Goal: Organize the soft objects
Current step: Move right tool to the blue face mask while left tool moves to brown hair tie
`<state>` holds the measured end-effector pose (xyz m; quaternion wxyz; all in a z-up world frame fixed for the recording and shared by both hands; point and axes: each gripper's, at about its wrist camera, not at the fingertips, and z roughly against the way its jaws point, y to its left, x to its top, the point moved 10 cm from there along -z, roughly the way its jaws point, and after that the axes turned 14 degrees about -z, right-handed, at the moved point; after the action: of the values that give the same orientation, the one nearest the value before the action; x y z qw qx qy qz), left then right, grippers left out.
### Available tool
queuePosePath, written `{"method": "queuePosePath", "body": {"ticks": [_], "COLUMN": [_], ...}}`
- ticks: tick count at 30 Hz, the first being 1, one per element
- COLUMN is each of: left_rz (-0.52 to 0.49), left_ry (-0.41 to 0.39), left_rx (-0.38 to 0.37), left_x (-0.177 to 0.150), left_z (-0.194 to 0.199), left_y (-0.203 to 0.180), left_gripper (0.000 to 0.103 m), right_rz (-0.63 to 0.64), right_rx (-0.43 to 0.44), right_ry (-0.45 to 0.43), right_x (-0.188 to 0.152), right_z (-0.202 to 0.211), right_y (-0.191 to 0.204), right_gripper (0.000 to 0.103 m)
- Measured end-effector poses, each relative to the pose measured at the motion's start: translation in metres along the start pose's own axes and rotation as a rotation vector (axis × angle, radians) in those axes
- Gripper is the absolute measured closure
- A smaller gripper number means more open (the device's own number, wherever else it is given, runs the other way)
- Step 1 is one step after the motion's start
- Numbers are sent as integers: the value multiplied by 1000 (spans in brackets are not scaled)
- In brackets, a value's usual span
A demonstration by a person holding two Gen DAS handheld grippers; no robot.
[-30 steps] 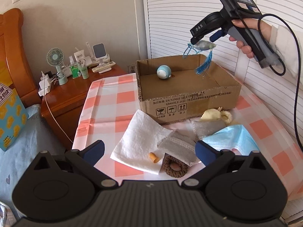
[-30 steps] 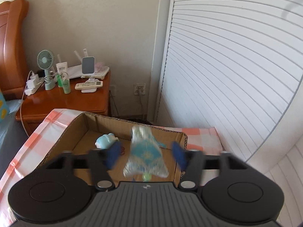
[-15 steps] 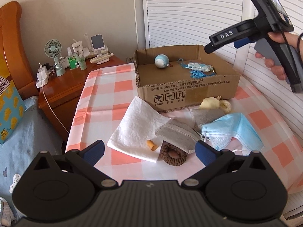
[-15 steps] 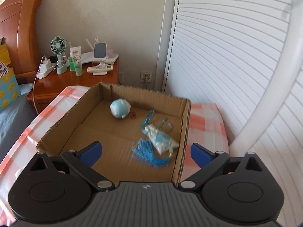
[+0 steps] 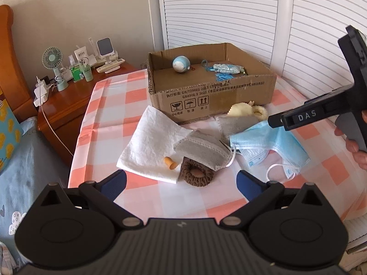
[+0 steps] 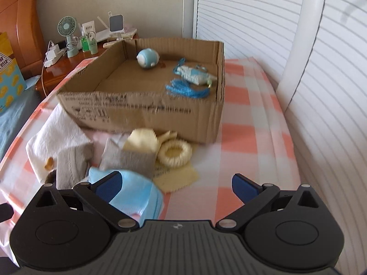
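Note:
A cardboard box (image 5: 213,96) (image 6: 146,114) stands on the checked table and holds a blue ball toy (image 5: 181,64) (image 6: 148,58) and a blue tassel pouch (image 5: 226,70) (image 6: 193,78). In front of it lie a white cloth (image 5: 151,144), grey masks (image 5: 204,151) (image 6: 128,160), a blue mask (image 5: 266,144) (image 6: 135,194), a brown hair ring (image 5: 197,173), an orange earplug (image 5: 169,162) and a cream ring (image 6: 175,152). My left gripper (image 5: 182,183) is open, near the brown ring. My right gripper (image 6: 177,185) is open and empty, above the blue mask.
A wooden nightstand (image 5: 68,98) at the left holds a small fan (image 5: 52,59), bottles and chargers. A bed (image 5: 13,151) lies at the far left. White louvred doors (image 5: 229,11) stand behind the table. The checked tablecloth (image 6: 252,137) runs right of the box.
My right gripper opened and dropped the blue tassel pouch into the box, then drew back and down over the blue mask. My left gripper has pulled back slightly.

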<state>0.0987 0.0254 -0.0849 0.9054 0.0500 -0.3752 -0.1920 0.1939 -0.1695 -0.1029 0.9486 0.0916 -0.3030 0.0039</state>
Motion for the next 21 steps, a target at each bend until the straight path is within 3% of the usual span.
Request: {"method": "queuePosePath", "body": {"ticks": [10,21], "left_rz": [-4,-15], "left_ry": [32,52], "left_rx": [-27,-38], "left_x": [-10,-12], "left_z": [-7,-10], "left_y": [-12,-17], "left_gripper": [1,1], "right_rz": [-28,32], "right_rx": [8,-56], "right_ry": [42,87], "right_x": [8,-24], "right_z": [-25,-27], "right_y": [18,-7], "right_gripper": [0,0]}}
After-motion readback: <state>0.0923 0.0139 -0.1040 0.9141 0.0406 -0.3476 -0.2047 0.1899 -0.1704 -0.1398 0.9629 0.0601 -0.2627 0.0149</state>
